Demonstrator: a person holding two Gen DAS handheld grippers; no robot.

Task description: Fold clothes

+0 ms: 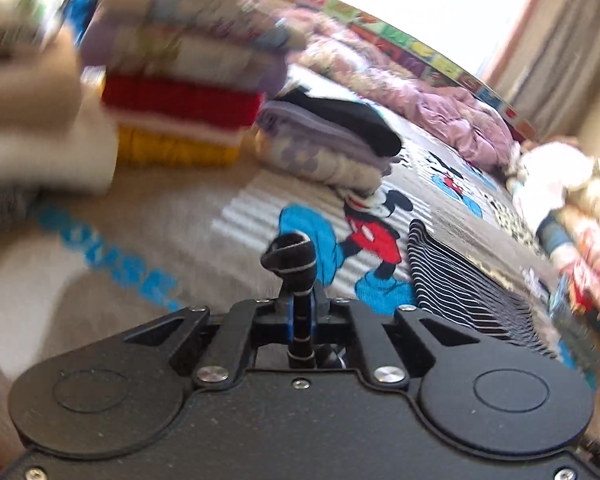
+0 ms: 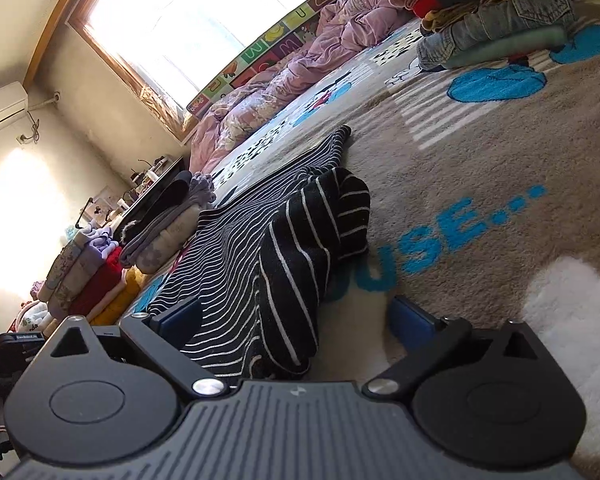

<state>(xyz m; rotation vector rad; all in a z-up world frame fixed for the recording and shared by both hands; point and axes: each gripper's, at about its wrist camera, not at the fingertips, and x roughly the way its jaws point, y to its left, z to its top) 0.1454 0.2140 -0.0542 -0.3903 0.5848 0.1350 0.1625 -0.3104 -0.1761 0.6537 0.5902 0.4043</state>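
Note:
A black garment with thin white stripes [image 2: 284, 248] lies on the Mickey Mouse blanket [image 2: 480, 168]. In the left wrist view my left gripper [image 1: 296, 308] is shut on a bunched corner of the striped garment [image 1: 292, 260], held above the blanket; the rest of it [image 1: 460, 288] lies spread to the right. In the right wrist view my right gripper [image 2: 296, 320] is open, low over the blanket, with a folded-up part of the garment lying between its blue pads [image 2: 412, 320].
Stacks of folded clothes [image 1: 188, 92] stand at the back left of the bed, with a grey and black pile [image 1: 332, 136] beside them. A jeans pile [image 2: 500, 20] sits far right. A pink duvet [image 2: 268, 80] lies along the wall.

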